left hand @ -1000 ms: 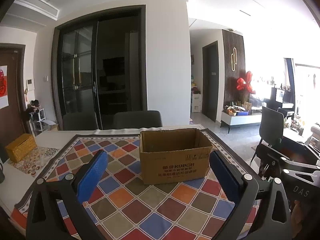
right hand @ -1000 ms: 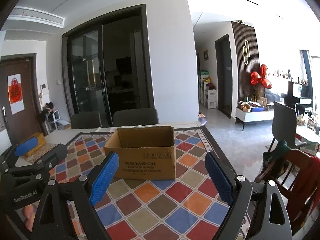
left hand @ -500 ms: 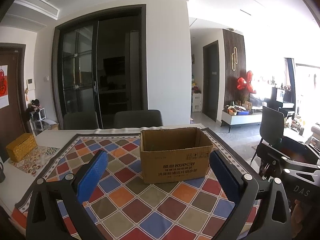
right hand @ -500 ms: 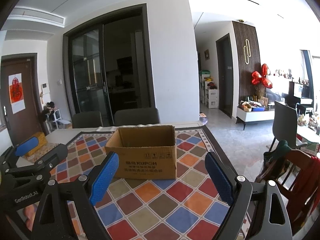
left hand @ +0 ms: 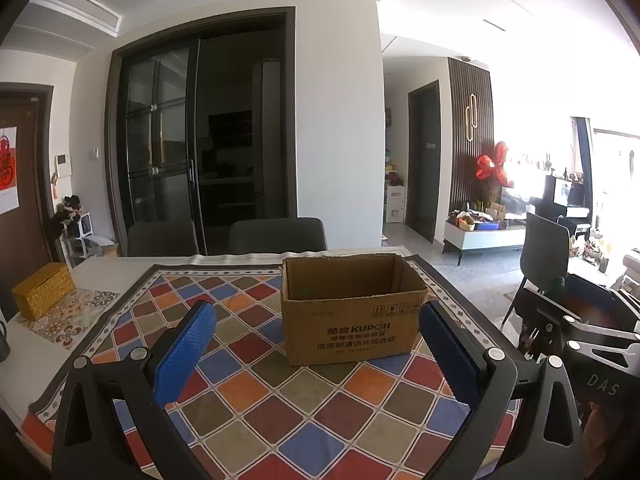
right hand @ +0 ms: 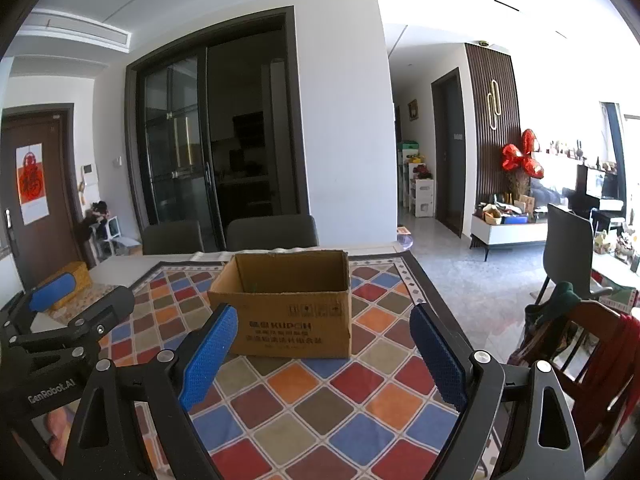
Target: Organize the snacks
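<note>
An open-topped brown cardboard box [left hand: 352, 312] [right hand: 286, 308] stands on the table's diamond-patterned cloth [left hand: 280, 408] [right hand: 320, 408]. What lies inside it is hidden by its walls. My left gripper [left hand: 316, 348] hovers in front of the box, open, with nothing between its blue pads. My right gripper [right hand: 322, 350] hovers beside it, also open and empty, a short way before the box. The left gripper's body [right hand: 60, 328] shows at the left edge of the right wrist view. No snacks are visible.
A yellow woven box [left hand: 42, 290] sits on the table's far left. Two dark chairs [left hand: 276, 236] stand behind the table. A wooden chair with clothes [right hand: 580, 340] is close on the right, and another dark chair [right hand: 568, 248] beyond it.
</note>
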`<state>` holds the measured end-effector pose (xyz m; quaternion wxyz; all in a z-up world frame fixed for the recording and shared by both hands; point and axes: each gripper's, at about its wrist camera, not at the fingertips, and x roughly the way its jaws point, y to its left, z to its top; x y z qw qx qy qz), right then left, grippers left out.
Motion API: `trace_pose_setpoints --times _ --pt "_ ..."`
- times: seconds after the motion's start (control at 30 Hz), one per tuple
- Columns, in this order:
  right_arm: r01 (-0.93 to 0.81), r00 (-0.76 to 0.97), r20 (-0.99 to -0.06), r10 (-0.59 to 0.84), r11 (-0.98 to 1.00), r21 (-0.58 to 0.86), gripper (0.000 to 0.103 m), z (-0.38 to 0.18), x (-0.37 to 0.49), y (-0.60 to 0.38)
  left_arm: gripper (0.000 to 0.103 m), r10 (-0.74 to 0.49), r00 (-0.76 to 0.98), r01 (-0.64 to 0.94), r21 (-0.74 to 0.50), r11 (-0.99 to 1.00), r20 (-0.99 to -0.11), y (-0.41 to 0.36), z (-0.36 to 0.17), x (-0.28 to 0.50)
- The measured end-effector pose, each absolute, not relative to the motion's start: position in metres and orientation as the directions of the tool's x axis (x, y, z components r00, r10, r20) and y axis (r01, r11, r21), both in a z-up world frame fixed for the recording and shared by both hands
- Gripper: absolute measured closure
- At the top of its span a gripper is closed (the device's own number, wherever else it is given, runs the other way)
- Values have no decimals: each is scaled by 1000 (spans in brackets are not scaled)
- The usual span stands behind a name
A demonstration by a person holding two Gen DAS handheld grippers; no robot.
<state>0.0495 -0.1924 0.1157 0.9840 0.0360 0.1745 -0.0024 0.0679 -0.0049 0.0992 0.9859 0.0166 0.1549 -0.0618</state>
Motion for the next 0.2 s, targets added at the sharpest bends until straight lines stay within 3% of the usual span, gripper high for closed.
trace_pose_setpoints --times 0.2 --pt "17 939 -344 8 997 70 14 116 50 -192 0 -122 943 131 9 991 -309 -5 99 67"
